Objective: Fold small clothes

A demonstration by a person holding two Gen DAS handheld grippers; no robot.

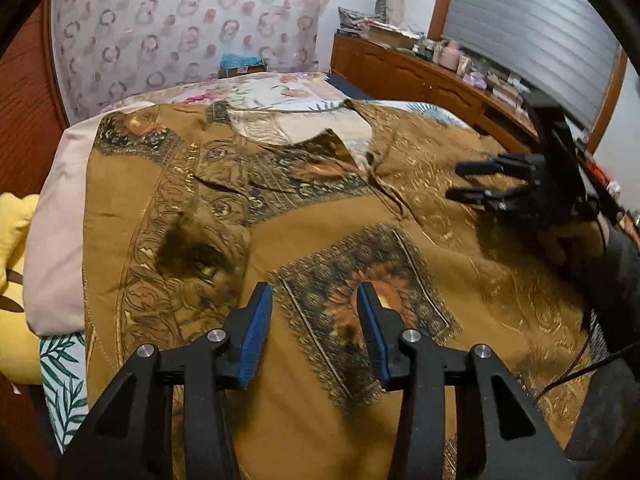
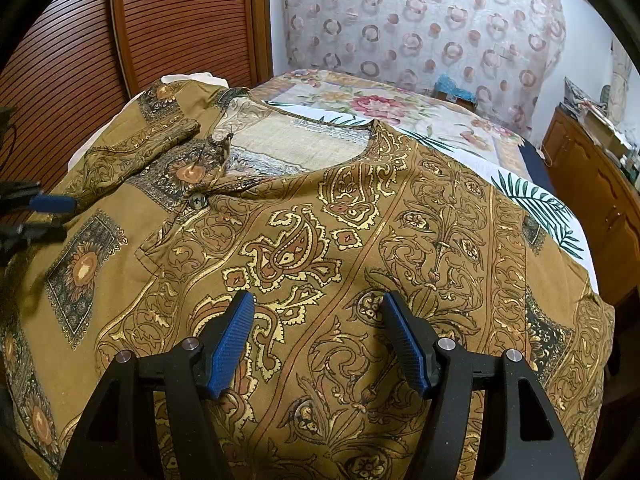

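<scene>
Blue pads of my left tongs (image 1: 315,320) sit closest to the lens, w/ a moderate gap and nothing between them; only the sunflower patch (image 1: 362,304) of the shirt (image 1: 320,216) shows through the gap, below the tips. No earlier view to compare, so I only call them part open and empty.

Shirt lies spread flat over the bed (image 1: 280,88), neckline (image 2: 296,144) toward the far end by the curtain (image 1: 180,20), hem toward me. So its long axis runs straight away from both tongs, near edge to far edge. One sleeve (image 2: 132,152) is folded in across the chest on the cupboard side of the bed.

What the next move prob turns on: that folded sleeve and the cupboard-side edge lie ahead and left of my left tongs, well apart from my right tongs (image 2: 318,332). Left hand is nearer, so that side's fold is its job, I'd say.

Right tongs are wider open, also empty, poised over the paisley panel mid-shirt. Can't tell if the tips touch cloth.

Views differ: right wrist cam shows the button (image 2: 197,200) below the neck opening and the shirt's edge toward the dresser side; left cam doesn't show these clearly. Left cam shows the pillow (image 1: 52,216) under the shirt's cupboard-side edge and my other hand (image 1: 576,236) gripping the right tool.
</scene>
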